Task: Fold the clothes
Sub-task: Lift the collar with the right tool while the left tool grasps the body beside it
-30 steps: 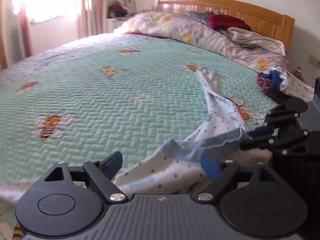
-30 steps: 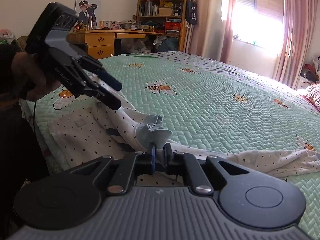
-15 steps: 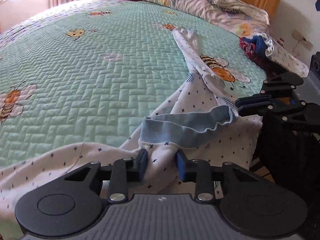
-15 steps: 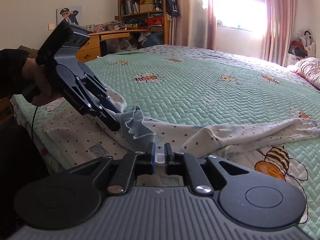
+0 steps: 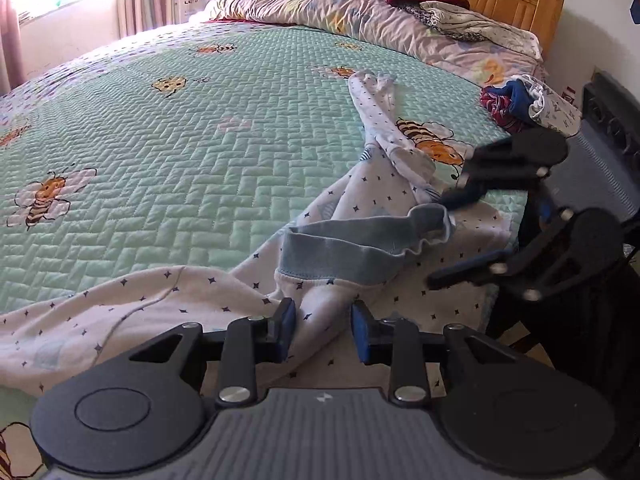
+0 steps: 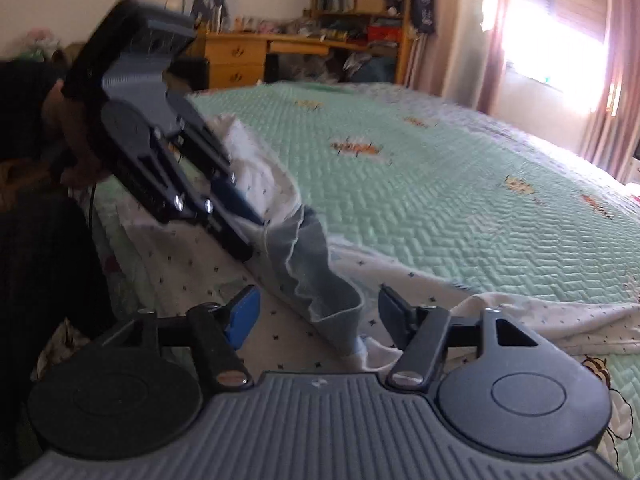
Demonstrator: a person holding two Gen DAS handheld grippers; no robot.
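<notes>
A white garment with small dark stars (image 5: 168,300) and a blue ribbed collar (image 5: 352,248) lies at the near edge of the bed. My left gripper (image 5: 323,330) holds a fold of it just below the collar, its jaws partly closed on the cloth. My right gripper (image 6: 316,316) is open, its jaws wide apart on either side of the collar (image 6: 320,264), not pinching it. The right gripper also shows in the left wrist view (image 5: 444,236), and the left gripper in the right wrist view (image 6: 244,236). One sleeve (image 5: 380,120) stretches away across the bed.
The green quilt with bee prints (image 5: 180,140) covers the bed. Pillows and folded clothes (image 5: 420,12) lie by the wooden headboard. A heap of coloured clothes (image 5: 524,104) sits at the right edge. A desk and shelves (image 6: 280,52) stand beyond the bed.
My right gripper has opened and let go of the collar. My left gripper closed on the cloth below the collar and stays there.
</notes>
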